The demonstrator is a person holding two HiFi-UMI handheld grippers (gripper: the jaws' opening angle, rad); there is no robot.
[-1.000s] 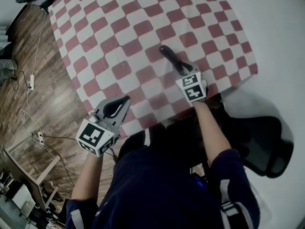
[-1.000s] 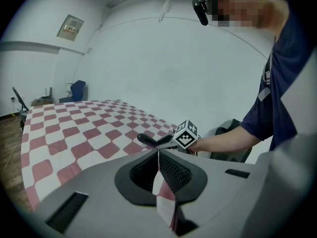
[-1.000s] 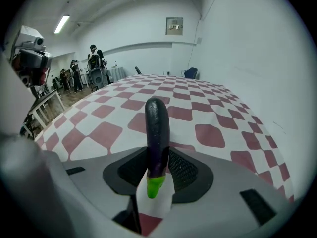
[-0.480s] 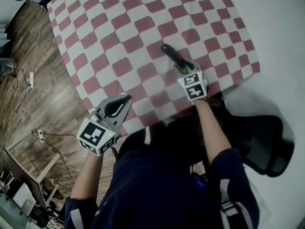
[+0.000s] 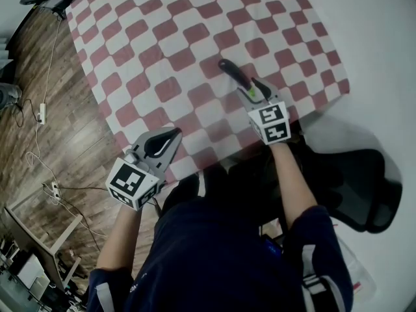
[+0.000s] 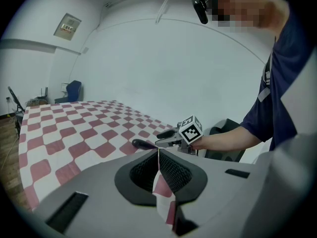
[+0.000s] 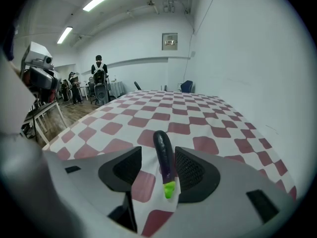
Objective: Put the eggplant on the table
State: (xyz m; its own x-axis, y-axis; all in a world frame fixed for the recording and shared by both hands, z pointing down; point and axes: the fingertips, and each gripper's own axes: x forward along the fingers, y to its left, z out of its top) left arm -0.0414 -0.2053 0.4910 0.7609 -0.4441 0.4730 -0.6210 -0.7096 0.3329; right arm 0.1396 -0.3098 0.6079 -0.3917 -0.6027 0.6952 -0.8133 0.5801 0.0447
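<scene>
The dark purple eggplant (image 5: 234, 75) with a green stem lies on the red-and-white checked tablecloth (image 5: 162, 44), near its front edge. My right gripper (image 5: 253, 91) sits just behind the stem end, jaws opening. In the right gripper view the eggplant (image 7: 163, 155) lies between the two pads, closer to the right one, and neither presses on it. My left gripper (image 5: 170, 137) hovers at the cloth's front left edge, shut with nothing in it. From the left gripper (image 6: 158, 152) view, the eggplant (image 6: 143, 144) and right gripper (image 6: 171, 139) show beyond the jaws.
A black chair (image 5: 364, 187) stands at the right, by the bare white tabletop (image 5: 377, 38). Wooden floor with cables (image 5: 39, 109) runs along the left. Several people (image 7: 99, 81) stand far off across the room.
The right gripper's jaws have spread wide off the eggplant and the gripper has drawn back a little toward me. The eggplant stays on the cloth. The left gripper has barely moved.
</scene>
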